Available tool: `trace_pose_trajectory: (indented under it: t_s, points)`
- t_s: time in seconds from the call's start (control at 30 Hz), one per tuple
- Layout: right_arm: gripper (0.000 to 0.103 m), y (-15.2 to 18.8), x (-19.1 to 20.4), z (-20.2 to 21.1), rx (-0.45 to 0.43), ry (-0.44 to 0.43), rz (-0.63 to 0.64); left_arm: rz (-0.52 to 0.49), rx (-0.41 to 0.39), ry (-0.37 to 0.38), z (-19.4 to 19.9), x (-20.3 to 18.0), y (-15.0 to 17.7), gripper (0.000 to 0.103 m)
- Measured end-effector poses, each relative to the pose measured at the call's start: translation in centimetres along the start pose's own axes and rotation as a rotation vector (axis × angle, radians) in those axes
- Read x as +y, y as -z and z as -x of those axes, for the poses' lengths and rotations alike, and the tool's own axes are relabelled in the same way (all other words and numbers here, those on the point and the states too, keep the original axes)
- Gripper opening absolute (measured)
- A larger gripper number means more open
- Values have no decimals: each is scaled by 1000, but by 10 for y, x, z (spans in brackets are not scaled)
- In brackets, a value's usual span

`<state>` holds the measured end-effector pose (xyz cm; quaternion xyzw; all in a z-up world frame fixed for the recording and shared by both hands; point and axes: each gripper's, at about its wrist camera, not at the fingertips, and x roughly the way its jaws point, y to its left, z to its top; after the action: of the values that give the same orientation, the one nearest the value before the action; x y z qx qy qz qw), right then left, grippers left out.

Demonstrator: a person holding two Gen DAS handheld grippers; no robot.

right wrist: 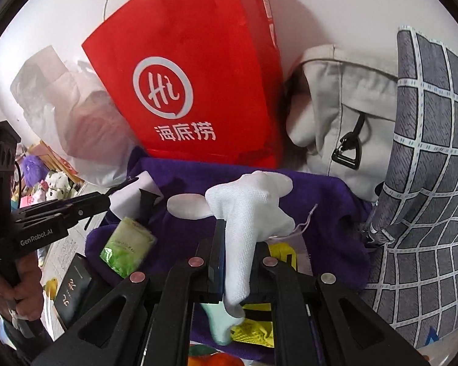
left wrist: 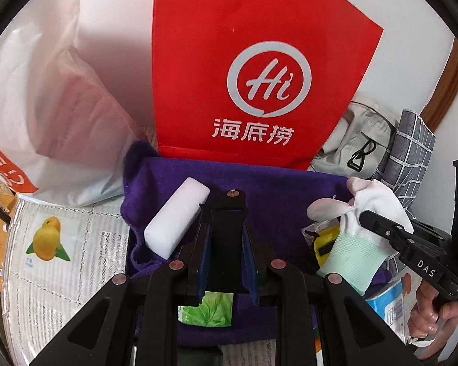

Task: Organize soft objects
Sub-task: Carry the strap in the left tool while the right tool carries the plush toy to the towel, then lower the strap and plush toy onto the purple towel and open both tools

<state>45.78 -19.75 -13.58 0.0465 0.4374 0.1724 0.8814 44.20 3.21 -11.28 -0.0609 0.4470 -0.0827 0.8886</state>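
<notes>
Left wrist view, left to right. White plastic bag (left wrist: pixel 45 116) slumped at 10 o'clock on a printed mat (left wrist: pixel 64 262) showing a yellow fruit. White foam block (left wrist: pixel 177 216) lies tilted on the purple towel (left wrist: pixel 259 189), just left of the left gripper (left wrist: pixel 227 213). Its fingers are drawn narrow with a black piece between the blue pads; whether that is a held thing or part of the tool, cannot tell. A green leaf-print packet (left wrist: pixel 210 309) lies beneath them on the towel. Red paper bag (left wrist: pixel 259 61) stands upright at 12 o'clock, behind the towel's far edge. At 3 o'clock the right gripper (left wrist: pixel 378 218) pinches a white glove (left wrist: pixel 366 210) with a pale green cuff, over the towel's right side. Grey checked cushion (left wrist: pixel 412 164) behind it.

Right wrist view: person's hand (right wrist: pixel 18 280) on the left tool's grip at 9 o'clock. Green packet (right wrist: pixel 128 250) at 8 o'clock on the towel. Centre, the right fingers clamp the glove, which droops over and below them, cuff hanging at 6 o'clock. Beige bag (right wrist: pixel 345 97) at 2 o'clock.
</notes>
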Motion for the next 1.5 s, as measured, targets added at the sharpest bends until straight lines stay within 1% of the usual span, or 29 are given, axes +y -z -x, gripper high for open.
trace_pose_trajectory:
  t_s: [0.13,0.2,0.3,0.5,0.57,0.63,0.67,0.73,0.8,0.83,0.93,1.07,1.17,1.33,1.4,1.47,1.5]
  points:
    - [11,3,-4,-17,47,-1,-17,-5,34,0,-16,-1,3,20]
    - [11,4,-3,-28,74,13,-22,-7,52,-4,-23,-2,4,20]
    - [11,6,-5,-31,83,16,-25,-10,75,-11,-31,-3,7,20]
    - [13,8,-11,-32,78,27,-38,-5,93,-15,-40,-5,9,20]
    - [18,9,-10,-33,77,31,-35,-9,98,-16,-42,-6,9,20]
    - [29,8,-9,-34,72,33,-28,-7,102,-6,-44,-7,7,20]
    - [32,8,-8,-33,64,31,-24,-5,99,3,-44,-7,6,20]
    - [46,7,-6,-28,49,28,-15,-8,94,13,-40,-7,5,20]
    - [50,6,-6,-20,31,44,-2,-6,89,15,-38,-7,5,20]
    - [50,5,-6,-17,21,55,8,-4,88,16,-36,-6,5,20]
    - [51,3,-7,-5,-11,100,25,4,88,18,-33,-5,4,25]
    - [51,2,-9,10,-47,148,38,6,83,28,-27,-4,3,25]
    - [51,1,-10,24,-74,168,34,8,77,39,-22,-2,3,25]
    - [51,7,-3,53,-114,160,7,6,63,58,-9,-2,2,26]
    - [52,17,4,63,-105,148,3,0,52,65,-1,-5,2,26]
    - [54,32,14,73,-87,153,2,-7,44,70,5,-8,2,26]
    - [56,38,18,77,-86,154,4,-9,38,71,9,-9,2,30]
